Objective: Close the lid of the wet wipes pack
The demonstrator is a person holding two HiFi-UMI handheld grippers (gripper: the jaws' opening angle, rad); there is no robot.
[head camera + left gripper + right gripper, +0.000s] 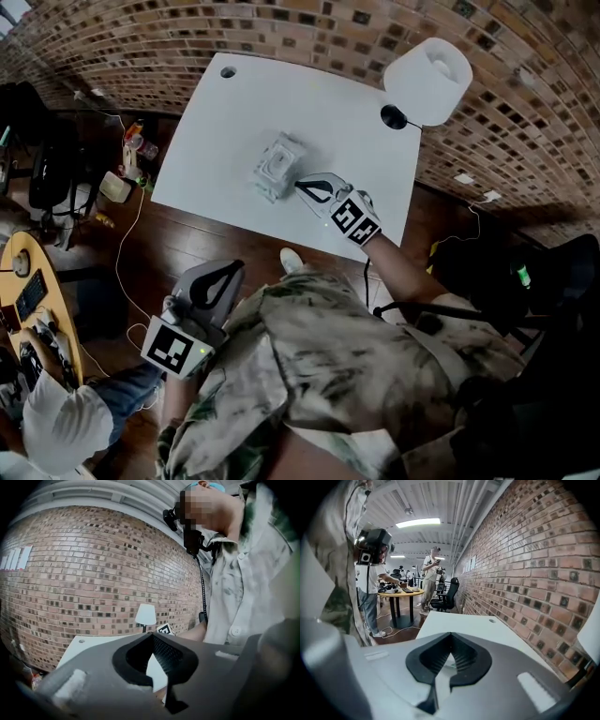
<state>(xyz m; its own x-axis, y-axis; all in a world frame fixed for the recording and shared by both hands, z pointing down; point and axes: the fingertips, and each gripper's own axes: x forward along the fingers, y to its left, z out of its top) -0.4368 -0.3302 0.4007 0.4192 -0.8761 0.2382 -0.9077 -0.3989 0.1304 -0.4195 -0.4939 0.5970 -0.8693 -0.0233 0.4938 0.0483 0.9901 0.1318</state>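
Both finger pairs pressed together; right gripper (300,185) at wet wipes pack (277,166), left gripper (235,268) off table (234,131).

One wipes pack (278,167), one lamp (428,80), one table (328,103), two grippers (232,269) (300,185).

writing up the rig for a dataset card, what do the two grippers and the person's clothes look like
The left gripper and right gripper match: light grey moulded bodies, jaws lined with black ribbed pads, and a cube of black-and-white square markers behind each. No cables show on them. The person wears a loose shirt with a mottled green-and-cream print and white buttons.
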